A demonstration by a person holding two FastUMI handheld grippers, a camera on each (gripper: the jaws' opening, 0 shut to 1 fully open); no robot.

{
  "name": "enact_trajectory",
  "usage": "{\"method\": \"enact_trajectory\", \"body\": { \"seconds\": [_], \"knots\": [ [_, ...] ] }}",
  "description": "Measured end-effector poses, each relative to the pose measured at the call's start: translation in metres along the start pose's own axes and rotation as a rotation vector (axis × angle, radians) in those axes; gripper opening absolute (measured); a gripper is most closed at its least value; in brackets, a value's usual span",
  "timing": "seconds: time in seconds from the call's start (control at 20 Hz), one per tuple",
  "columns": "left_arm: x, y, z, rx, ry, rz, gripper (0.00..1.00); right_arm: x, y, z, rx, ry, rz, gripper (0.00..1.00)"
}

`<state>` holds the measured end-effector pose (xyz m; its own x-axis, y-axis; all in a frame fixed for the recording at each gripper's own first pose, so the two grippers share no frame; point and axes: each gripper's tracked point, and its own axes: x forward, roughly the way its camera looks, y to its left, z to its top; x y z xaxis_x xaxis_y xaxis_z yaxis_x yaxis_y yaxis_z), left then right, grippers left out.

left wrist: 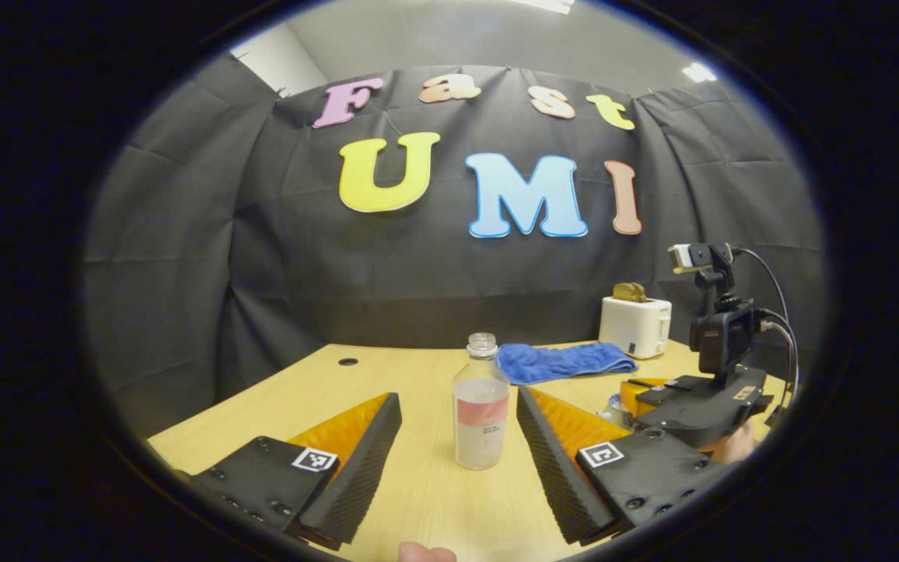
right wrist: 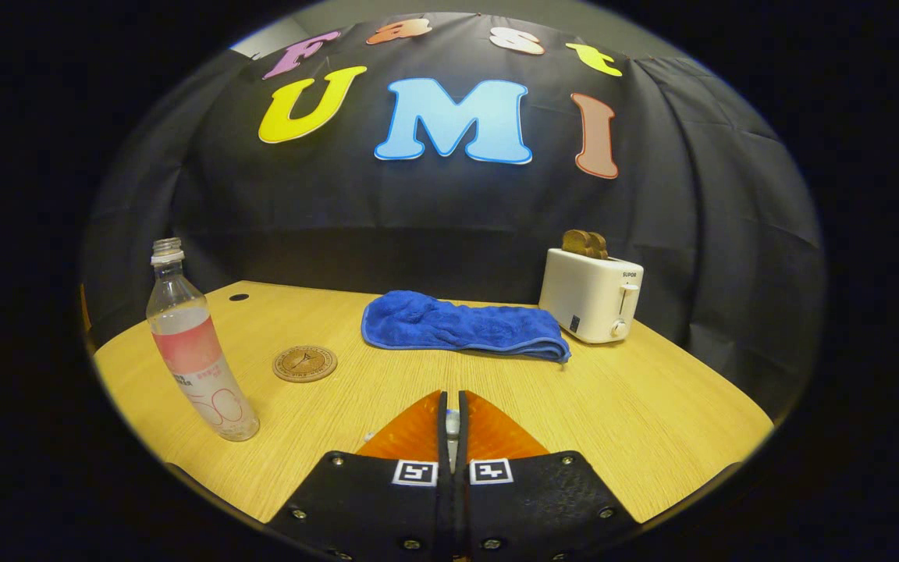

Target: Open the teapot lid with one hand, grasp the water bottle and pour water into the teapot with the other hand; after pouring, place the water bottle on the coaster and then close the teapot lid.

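In the left gripper view, the left gripper (left wrist: 459, 445) has its fingers spread wide w/ nothing held; the clear plastic water bottle (left wrist: 481, 406), uncapped, pale label, part-filled, stands upright on the light wooden table (left wrist: 387, 367) between the two fingers, untouched by either. At 3 o'clock of the bottle in that view sits the right gripper (left wrist: 699, 406), dark body w/ a camera mounted on top and cables, plus a bit of a hand beneath it; something pale shows just at its 9 o'clock, partly hidden, cannot tell what it is. The right gripper view shows the right gripper (right wrist: 453, 425) w/ fingers nearly closed, a small pale thing pinched in the slit between them, too hidden to identify. That view has the bottle (right wrist: 196, 351) at 9 o'clock and the round brown coaster (right wrist: 305, 363) bare, near the bottle. A folded blue cloth (right wrist: 461, 326) and a white toaster (right wrist: 591, 295) w/ bread in it lie toward 12–1 o'clock in both views.
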<state>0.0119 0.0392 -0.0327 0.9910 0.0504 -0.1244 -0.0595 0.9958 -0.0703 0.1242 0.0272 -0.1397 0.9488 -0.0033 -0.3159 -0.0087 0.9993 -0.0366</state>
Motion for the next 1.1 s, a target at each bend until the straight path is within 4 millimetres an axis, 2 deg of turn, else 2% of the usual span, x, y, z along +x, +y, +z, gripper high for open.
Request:
{"method": "enact_trajectory", "body": {
  "seconds": [0.3, 0.55, 0.7, 1.0, 1.1],
  "knots": [
    [0.007, -0.008, -0.015, -0.011, 0.032, -0.02, 1.0, -0.003, 0.0, 0.025, 0.043, -0.059, 0.036, 0.01],
    [0.024, -0.024, -0.059, -0.05, 0.135, -0.06, 1.0, -0.012, -0.004, 0.03, 0.074, -0.076, 0.065, 0.01],
    [0.033, -0.034, -0.076, -0.056, 0.172, -0.081, 1.0, -0.021, -0.002, 0.029, 0.067, -0.073, 0.092, 0.01],
    [0.065, -0.044, -0.089, -0.016, 0.189, -0.076, 1.0, -0.044, -0.013, 0.034, 0.036, -0.087, 0.108, 0.01],
    [0.078, -0.039, -0.091, 0.005, 0.191, -0.062, 1.0, -0.05, -0.019, 0.037, 0.036, -0.094, 0.105, 0.01]
  ]
}}
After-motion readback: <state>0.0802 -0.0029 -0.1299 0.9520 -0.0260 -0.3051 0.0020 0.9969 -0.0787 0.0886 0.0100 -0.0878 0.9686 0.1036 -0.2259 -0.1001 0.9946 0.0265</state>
